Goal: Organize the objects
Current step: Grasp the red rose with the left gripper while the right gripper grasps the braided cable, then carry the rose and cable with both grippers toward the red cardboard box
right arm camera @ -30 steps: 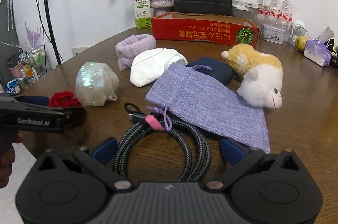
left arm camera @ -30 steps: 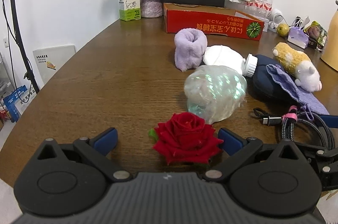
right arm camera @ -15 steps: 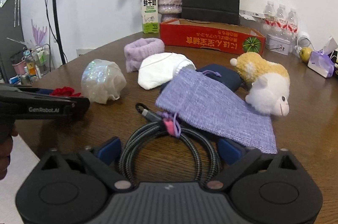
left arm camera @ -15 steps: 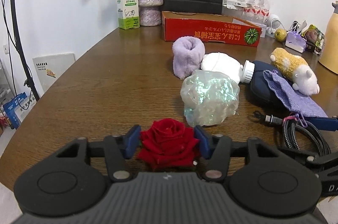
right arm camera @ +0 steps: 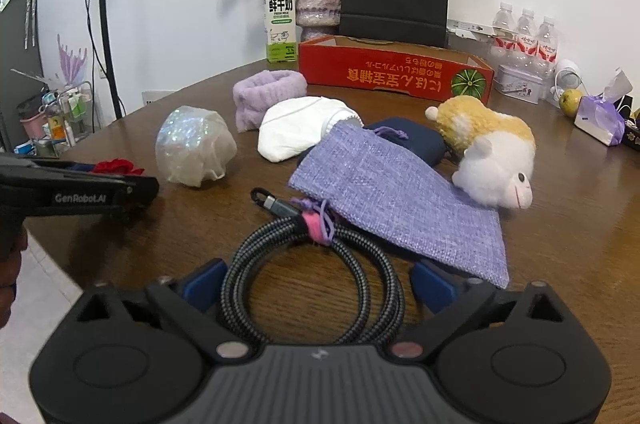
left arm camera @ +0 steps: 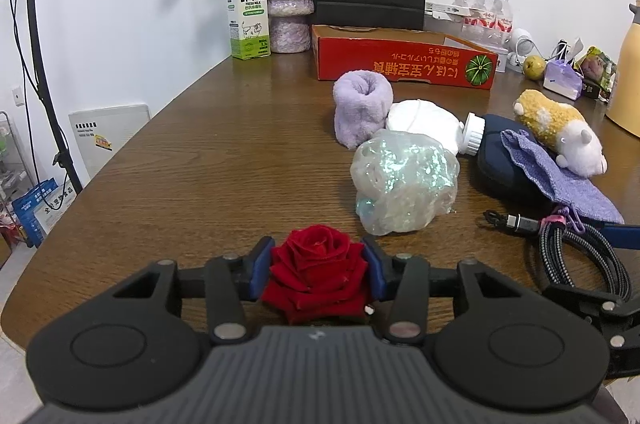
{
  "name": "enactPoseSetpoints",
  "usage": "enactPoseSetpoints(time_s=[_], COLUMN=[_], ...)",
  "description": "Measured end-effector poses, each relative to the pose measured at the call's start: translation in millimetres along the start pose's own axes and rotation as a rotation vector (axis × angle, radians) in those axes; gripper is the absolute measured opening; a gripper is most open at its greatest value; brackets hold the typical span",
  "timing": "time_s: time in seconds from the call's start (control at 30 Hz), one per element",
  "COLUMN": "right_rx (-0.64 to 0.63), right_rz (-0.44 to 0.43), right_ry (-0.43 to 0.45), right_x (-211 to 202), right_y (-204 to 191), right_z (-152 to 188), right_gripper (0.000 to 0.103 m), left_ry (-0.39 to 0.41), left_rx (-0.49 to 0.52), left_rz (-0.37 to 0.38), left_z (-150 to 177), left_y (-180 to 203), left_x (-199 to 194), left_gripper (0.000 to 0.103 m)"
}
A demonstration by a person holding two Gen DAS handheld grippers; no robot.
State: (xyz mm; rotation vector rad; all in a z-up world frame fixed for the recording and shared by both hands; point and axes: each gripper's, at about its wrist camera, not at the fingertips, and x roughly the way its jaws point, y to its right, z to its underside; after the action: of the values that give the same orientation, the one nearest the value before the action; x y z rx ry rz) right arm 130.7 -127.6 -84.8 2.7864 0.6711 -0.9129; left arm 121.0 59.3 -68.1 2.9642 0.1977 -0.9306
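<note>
A red rose (left arm camera: 316, 278) lies near the table's front edge between the blue pads of my left gripper (left arm camera: 317, 264). Its jaws are closing and both pads press on the petals. The right wrist view shows the same rose (right arm camera: 116, 166) behind the left gripper (right arm camera: 80, 188). My right gripper (right arm camera: 318, 276) straddles a coiled braided cable (right arm camera: 280, 236) tied with a pink strap. Its jaws are opening, the pads stand just outside the coil, and nothing is gripped.
Behind the rose sit an iridescent wrapped bundle (left arm camera: 404, 180), a purple towel roll (left arm camera: 362, 106), a white cloth bag (left arm camera: 424, 124), a purple pouch (right arm camera: 392, 192), a navy case (right arm camera: 416, 140) and a plush toy (right arm camera: 492, 148). A red cardboard box (left arm camera: 404, 58), milk carton (left arm camera: 248, 16) and vase stand at the back.
The left jaws have swung in from wide open until both pads touch the rose. The right jaws have narrowed slightly around the cable coil. Neither hand has shifted much.
</note>
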Motion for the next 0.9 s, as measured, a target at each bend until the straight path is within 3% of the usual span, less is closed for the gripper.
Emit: enactPoseSetpoints(time_s=[0.03, 0.23, 0.9], right_rx=[0.0, 0.004, -0.019], right_rz=[-0.005, -0.015, -0.053], right_ry=[0.003, 0.025, 0.167], right_x=[-1.6, -4.7, -46.0], right_y=[-0.2, 0.4, -14.0], right_z=[0.5, 2.8, 0.8], right_gripper=[0.09, 0.088, 0.087], left_ry=[0.001, 0.015, 0.122], left_rx=[0.003, 0.017, 0.033], left_rz=[-0.002, -0.008, 0.014], left_z=[0.4, 3.2, -2.5], left_y=[0.2, 2.0, 13.3], left_x=[-0.7, -7.3, -54.1], left_gripper=[0.048, 0.043, 0.038])
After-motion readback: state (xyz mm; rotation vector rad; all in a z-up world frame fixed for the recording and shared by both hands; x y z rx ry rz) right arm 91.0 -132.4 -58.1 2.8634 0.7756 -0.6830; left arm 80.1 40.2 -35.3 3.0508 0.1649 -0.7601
